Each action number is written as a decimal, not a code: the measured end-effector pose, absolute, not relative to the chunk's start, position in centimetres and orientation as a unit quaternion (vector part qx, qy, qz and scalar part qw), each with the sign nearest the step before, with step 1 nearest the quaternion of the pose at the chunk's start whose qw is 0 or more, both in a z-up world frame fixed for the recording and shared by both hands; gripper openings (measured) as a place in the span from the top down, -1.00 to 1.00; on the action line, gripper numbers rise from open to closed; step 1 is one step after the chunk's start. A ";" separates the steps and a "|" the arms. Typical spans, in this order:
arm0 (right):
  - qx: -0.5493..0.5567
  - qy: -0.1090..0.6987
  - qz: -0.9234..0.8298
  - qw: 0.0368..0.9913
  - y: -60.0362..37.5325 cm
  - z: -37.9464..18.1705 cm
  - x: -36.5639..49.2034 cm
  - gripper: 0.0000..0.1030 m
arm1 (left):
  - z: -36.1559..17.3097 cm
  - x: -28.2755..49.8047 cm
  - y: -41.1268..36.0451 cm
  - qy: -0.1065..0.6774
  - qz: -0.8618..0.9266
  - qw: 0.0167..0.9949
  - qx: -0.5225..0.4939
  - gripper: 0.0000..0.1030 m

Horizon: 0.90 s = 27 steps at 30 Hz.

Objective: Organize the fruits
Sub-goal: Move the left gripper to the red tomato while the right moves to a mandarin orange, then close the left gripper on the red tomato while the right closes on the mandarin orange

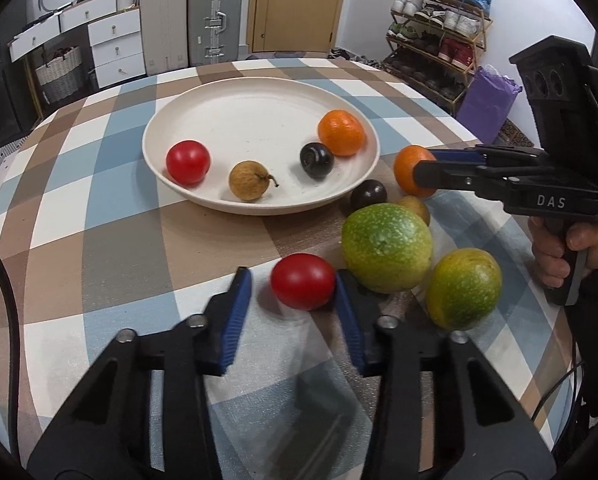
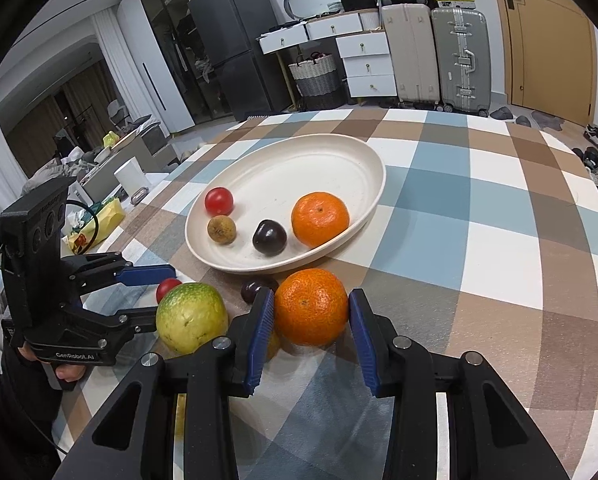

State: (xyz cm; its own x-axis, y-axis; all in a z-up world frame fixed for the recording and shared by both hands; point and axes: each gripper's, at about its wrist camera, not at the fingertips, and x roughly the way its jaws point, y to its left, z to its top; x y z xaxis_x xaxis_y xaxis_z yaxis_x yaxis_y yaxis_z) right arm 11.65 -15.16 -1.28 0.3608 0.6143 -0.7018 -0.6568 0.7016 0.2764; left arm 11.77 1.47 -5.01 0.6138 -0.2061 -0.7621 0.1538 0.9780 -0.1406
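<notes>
Left gripper (image 1: 295, 284) stood apart around a tomato (image 1: 302, 286) on the cloth, right pad touching it. Right gripper (image 2: 311, 312) straddled a tangerine (image 2: 311, 306) beside the plate (image 2: 363, 152); grip uncertain, cannot tell.

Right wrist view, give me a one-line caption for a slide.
Right gripper brackets an orange beside the plate as the left gripper reaches a red tomato.

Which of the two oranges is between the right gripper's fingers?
The orange on the tablecloth, just outside the plate, sits inside the right gripper. The other orange lies in the plate.
</notes>
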 end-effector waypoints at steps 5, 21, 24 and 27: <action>-0.023 0.406 0.395 0.824 -15.0 -0.9 11.3 0.24 | -4.9 11.6 1.3 0.426 -0.101 0.899 -0.027 0.42; -0.018 0.406 0.397 0.823 -14.4 -0.6 11.6 0.24 | -3.6 11.2 3.4 0.388 -0.071 0.917 -0.068 0.43; -0.020 0.407 0.397 0.822 -14.1 -0.6 11.7 0.24 | -3.0 11.2 4.3 0.374 -0.060 0.922 -0.082 0.43; -0.018 0.408 0.396 0.822 -14.0 -0.5 11.8 0.24 | -2.5 11.2 4.8 0.363 -0.049 0.926 -0.085 0.43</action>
State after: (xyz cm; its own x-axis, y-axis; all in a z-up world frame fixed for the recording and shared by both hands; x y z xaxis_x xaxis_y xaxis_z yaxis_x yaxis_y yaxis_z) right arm 11.79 -13.96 -0.47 0.3529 0.6371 -0.6853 -0.6667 0.6851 0.2935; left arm 11.23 4.79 -2.50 0.7311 -0.1527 -0.6650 0.0285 0.9806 -0.1939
